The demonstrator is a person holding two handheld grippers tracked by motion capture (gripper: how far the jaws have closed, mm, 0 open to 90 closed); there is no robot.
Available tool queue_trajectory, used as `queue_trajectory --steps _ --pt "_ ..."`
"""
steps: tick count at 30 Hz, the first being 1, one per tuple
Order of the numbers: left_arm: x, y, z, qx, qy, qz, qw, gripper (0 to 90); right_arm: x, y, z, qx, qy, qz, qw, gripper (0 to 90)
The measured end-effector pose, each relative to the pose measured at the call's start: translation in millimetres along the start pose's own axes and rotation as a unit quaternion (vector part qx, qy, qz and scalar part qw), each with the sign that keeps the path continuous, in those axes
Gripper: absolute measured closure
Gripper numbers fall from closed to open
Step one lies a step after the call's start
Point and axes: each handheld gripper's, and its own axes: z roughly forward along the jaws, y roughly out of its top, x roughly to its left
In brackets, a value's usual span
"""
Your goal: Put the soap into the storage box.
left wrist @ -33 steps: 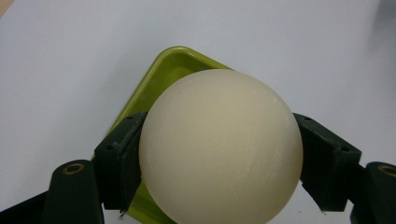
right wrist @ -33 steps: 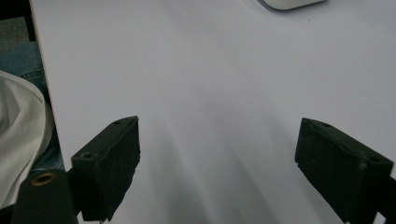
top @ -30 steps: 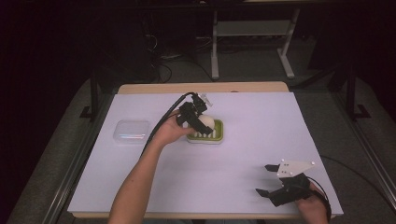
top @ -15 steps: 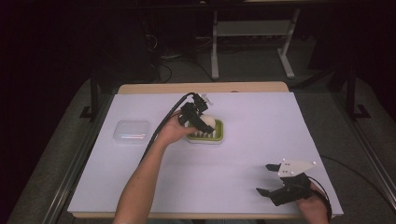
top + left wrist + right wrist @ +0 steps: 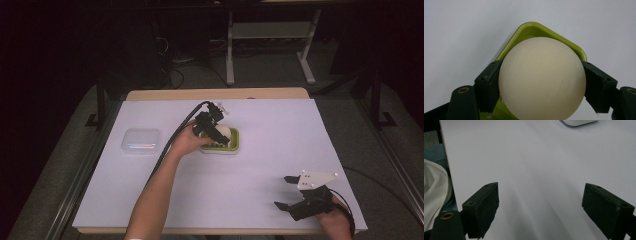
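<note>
The 2 black jaws of the left gripper [image 5: 541, 82] are closed against opposite sides of a smooth cream-white ball [image 5: 542, 78]. In the left gripper view, each jaw pad touches the ball at its widest part, 1 on either side. The ball sits directly over a lime-green square plastic tray with rounded corners [image 5: 529, 28]; 1 corner of the tray projects beyond the top of the ball, and a strip of green is visible below the ball between the jaws. Whether the ball touches the tray floor cannot be determined.

In the high view, the left gripper [image 5: 216, 131] is at the tray [image 5: 234, 146], near the centre of the white-covered table [image 5: 280, 130]. The person's left hand [image 5: 186, 142] holds the gripper body, and its black cable [image 5: 170, 145] trails back along the forearm.

A clear rectangular plastic lidded container [image 5: 141, 140] lies to the left of the tray, apart from it.

The 2 jaws of the right gripper [image 5: 540, 212] are spread wide with nothing between them; in the right gripper view only bare white table surface lies between the pads. In the high view, the right gripper [image 5: 290, 192] is near the front right corner of the table, well apart from the tray, held in the person's right hand [image 5: 337, 222]. Its grey 3-cornered plate [image 5: 316, 179] faces upward.
</note>
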Motion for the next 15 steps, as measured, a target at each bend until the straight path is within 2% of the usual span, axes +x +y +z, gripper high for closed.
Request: queue_trajectory --steps 9,15 --pt "4.4 -2.7 4.4 0.007 -0.001 -0.012 0.9999 24.8 0.1 -0.3 0.0 0.0 0.001 -0.001 1.0 13.4" --pt "6.1 -4.8 6.7 0.011 0.002 -0.012 0.9999 24.8 -0.1 -0.7 -0.6 0.001 0.001 0.001 1.0 13.4"
